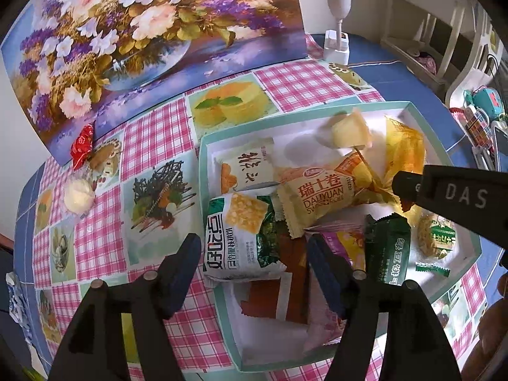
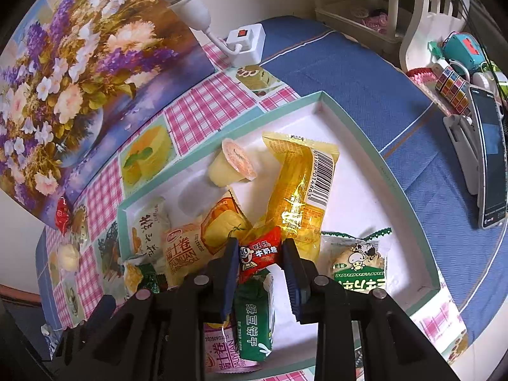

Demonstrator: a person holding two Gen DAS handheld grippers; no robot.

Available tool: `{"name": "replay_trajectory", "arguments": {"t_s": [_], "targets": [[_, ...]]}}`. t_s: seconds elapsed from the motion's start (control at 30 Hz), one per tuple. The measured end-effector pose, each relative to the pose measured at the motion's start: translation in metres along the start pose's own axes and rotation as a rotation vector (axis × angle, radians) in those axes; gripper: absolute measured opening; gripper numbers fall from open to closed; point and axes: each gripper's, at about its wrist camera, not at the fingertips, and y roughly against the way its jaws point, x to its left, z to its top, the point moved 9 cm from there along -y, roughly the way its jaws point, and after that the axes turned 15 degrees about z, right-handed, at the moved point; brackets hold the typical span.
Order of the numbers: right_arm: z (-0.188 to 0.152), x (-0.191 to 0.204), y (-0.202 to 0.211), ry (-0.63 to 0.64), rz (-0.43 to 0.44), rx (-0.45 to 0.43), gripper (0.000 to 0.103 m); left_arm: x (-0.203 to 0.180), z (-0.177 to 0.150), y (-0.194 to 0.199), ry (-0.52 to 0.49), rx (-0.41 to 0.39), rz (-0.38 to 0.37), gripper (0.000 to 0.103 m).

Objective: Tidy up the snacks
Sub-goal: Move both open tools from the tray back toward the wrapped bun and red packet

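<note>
Between my right gripper (image 2: 259, 268) fingers sits a red milk candy (image 2: 257, 255), pinched over the teal tray (image 2: 409, 187) of snacks. My left gripper (image 1: 254, 254) hangs wide apart and unladen above the tray's near edge. Farther off, another red candy (image 1: 83, 146) lies on the checked tablecloth (image 1: 152, 136).

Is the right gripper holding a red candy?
Yes, the right gripper is shut on the red candy, held over the tray.

Your mint-rimmed tray (image 2: 365, 133) fills mid-frame, heaped with wrapped snacks; the red milk candy (image 2: 258, 255) sits lower center, a jelly cup (image 2: 230, 165) tipped above.
</note>
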Motion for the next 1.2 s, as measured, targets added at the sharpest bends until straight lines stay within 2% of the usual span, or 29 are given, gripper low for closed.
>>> {"name": "replay_trajectory", "arguments": {"t_s": [0.13, 0.2, 0.23, 0.27, 0.4, 0.47, 0.5, 0.63, 0.73, 0.83, 0.97, 1.2], "targets": [[0.001, 0.0, 0.001, 0.004, -0.008, -0.005, 0.032, 0.004, 0.001, 0.003, 0.006, -0.005, 0.005, 0.071], [0.002, -0.001, 0.001, 0.003, -0.013, -0.006, 0.042, 0.009, 0.002, 0.004, 0.016, -0.001, 0.014, 0.071], [0.002, -0.001, 0.001, 0.003, -0.017, -0.006, 0.054, 0.012, 0.002, 0.004, 0.023, 0.002, 0.02, 0.071], [0.002, -0.001, 0.001, 0.004, -0.019, -0.008, 0.06, 0.015, 0.002, 0.003, 0.032, 0.005, 0.026, 0.071], [0.003, 0.0, 0.001, 0.017, -0.022, -0.01, 0.063, 0.033, 0.001, 0.0, 0.088, 0.027, 0.045, 0.072], [0.003, 0.001, 0.001, 0.023, -0.02, -0.009, 0.067, 0.043, 0.0, -0.002, 0.121, 0.038, 0.053, 0.079], [0.003, 0.002, 0.0, 0.028, -0.019, -0.009, 0.067, 0.049, 0.0, -0.003, 0.139, 0.042, 0.057, 0.086], [0.004, 0.005, 0.0, 0.05, -0.022, -0.013, 0.074, 0.08, 0.0, -0.008, 0.242, 0.056, 0.092, 0.087], [0.004, 0.011, -0.001, 0.079, -0.021, -0.019, 0.084, 0.113, -0.004, -0.013, 0.346, 0.072, 0.135, 0.087], [0.004, 0.019, -0.001, 0.104, -0.02, -0.024, 0.085, 0.139, -0.01, -0.019, 0.441, 0.101, 0.139, 0.087], [0.002, 0.031, -0.003, 0.142, -0.014, -0.027, 0.098, 0.175, -0.022, -0.027, 0.562, 0.141, 0.146, 0.087], [-0.01, 0.065, -0.012, 0.23, 0.025, -0.014, 0.102, 0.23, -0.049, -0.039, 0.696, 0.186, 0.214, 0.088]]}}
